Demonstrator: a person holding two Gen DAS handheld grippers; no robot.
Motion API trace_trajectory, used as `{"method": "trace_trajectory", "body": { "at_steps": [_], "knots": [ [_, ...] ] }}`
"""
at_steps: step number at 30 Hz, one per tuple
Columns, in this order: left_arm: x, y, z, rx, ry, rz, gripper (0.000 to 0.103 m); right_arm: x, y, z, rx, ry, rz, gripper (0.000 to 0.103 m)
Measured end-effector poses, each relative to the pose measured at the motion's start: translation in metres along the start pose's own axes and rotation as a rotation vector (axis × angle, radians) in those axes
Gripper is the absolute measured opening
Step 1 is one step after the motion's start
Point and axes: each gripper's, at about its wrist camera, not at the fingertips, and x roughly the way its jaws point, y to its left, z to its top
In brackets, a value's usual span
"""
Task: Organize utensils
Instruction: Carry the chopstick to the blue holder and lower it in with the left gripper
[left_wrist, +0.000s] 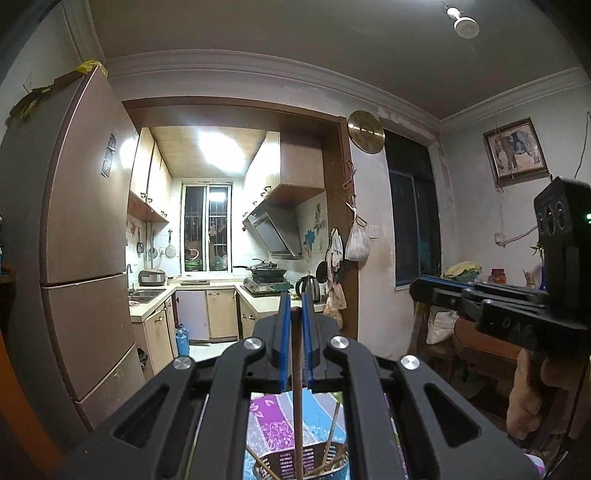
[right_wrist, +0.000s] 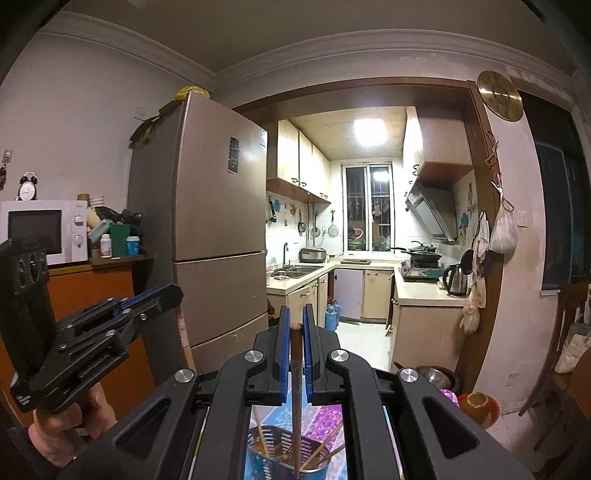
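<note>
The slim brown wooden chopstick stands between blue-faced black fingers of the right gripper. The left gripper has the same black body and blue pads. The perforated silver metal utensil holder stands on a cloth with purple flowers and light blue patches.

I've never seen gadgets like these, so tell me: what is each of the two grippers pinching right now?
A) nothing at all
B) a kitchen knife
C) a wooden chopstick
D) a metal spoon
C: a thin brown chopstick stands between the blue pads of the right gripper, running down into the perforated metal utensil holder; the left gripper clamps its own chopstick the same way.
</note>
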Motion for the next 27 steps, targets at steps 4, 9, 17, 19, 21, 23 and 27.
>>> {"method": "trace_trajectory", "body": {
  "at_steps": [4,9,17,19,21,23,27],
  "knots": [
    [0.015,0.006,0.001,-0.007,-0.004,0.009,0.005,0.021,-0.011,0.0,0.014,0.005,-0.006,0.008],
    [0.034,0.016,-0.007,-0.019,0.0,0.023,0.005,0.047,-0.023,-0.007,0.038,0.018,-0.005,0.008],
    [0.065,0.028,-0.031,-0.038,0.032,0.033,0.005,0.084,-0.029,-0.031,0.063,0.062,0.008,0.008],
    [0.07,0.03,-0.037,-0.043,0.039,0.032,0.005,0.093,-0.031,-0.039,0.068,0.078,0.01,0.008],
    [0.074,0.033,-0.041,-0.048,0.047,0.03,0.005,0.099,-0.032,-0.045,0.073,0.087,0.011,0.008],
    [0.077,0.036,-0.047,-0.057,0.054,0.03,0.005,0.102,-0.032,-0.05,0.078,0.094,0.012,0.008],
    [0.081,0.041,-0.056,-0.068,0.064,0.03,0.005,0.107,-0.031,-0.06,0.079,0.109,0.016,0.008]
  ]
}}
